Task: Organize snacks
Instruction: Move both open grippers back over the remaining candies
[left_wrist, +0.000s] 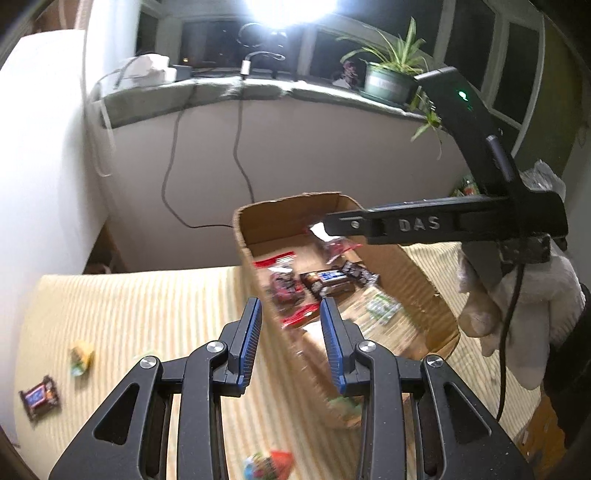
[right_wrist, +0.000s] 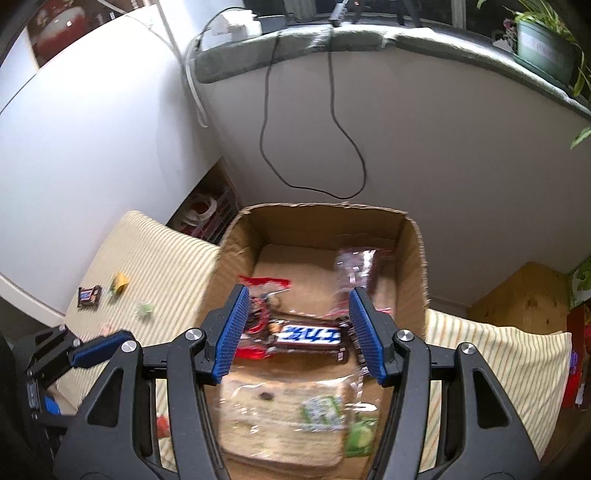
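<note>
Both tongs are parted and empty: the right gripper (right_wrist: 295, 336) hangs over the cardboard box (right_wrist: 236, 236), the left gripper (left_wrist: 291, 343) narrower at its near wall. Loose snacks remain on the striped cloth (left_wrist: 147, 295), like the small chocolate bar (left_wrist: 40, 397). Approach it low, jaws straddling its narrow sides.

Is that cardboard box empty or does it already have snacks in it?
Partly filled. The cardboard box holds a chocolate bar and several clear packets.
</note>
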